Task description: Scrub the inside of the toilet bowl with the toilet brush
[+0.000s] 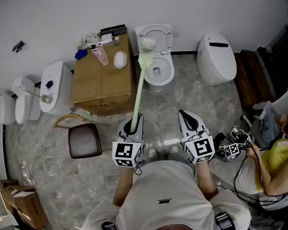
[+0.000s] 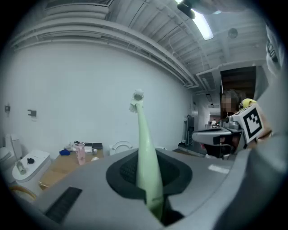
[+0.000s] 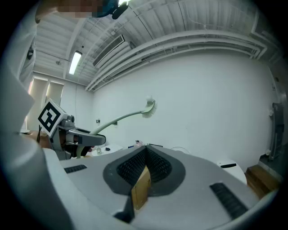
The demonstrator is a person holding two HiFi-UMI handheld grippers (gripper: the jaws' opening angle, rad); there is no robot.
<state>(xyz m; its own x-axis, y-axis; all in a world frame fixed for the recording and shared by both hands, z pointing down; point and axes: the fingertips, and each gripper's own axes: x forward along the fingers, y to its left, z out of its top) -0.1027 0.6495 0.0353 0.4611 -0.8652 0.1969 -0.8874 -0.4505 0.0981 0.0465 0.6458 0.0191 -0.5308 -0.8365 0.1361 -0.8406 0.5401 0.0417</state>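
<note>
- While the left gripper (image 1: 133, 125) is clamped on the toilet brush (image 1: 140, 87), its grey jaws and dark ribbed pads press on the lower end of the smooth, pale green handle.
- The handle is a slim, tapering stick that runs straight ahead of that gripper. It ends in a white bristle head (image 1: 148, 44) with a tufted look.
- The bristle head hangs far ahead of the left gripper, over the back rim of the glossy white toilet bowl (image 1: 170, 74). The bowl's seat is raised against the wall.
- The right gripper (image 1: 186, 118) is shut, its ribbed pads meeting at the tips. A flat tan slip (image 3: 141, 188), cardboard-like, is wedged between them lower down.
- A brown cardboard box (image 1: 99, 85) stands ahead and to the left of the left gripper, just beside the bowl. On top of it are a pink bottle (image 1: 101, 56) and a white oval object (image 1: 119, 60).
- A dark, square-seated stool (image 1: 85, 140) sits just left of the left gripper.
- A smooth, egg-shaped white toilet (image 1: 216, 58) stands ahead and to the right of the right gripper.
- The floor (image 1: 193, 98) is grey veined stone tile.
- A seated person in yellow (image 1: 272, 159) is off to the right of the right gripper.
</note>
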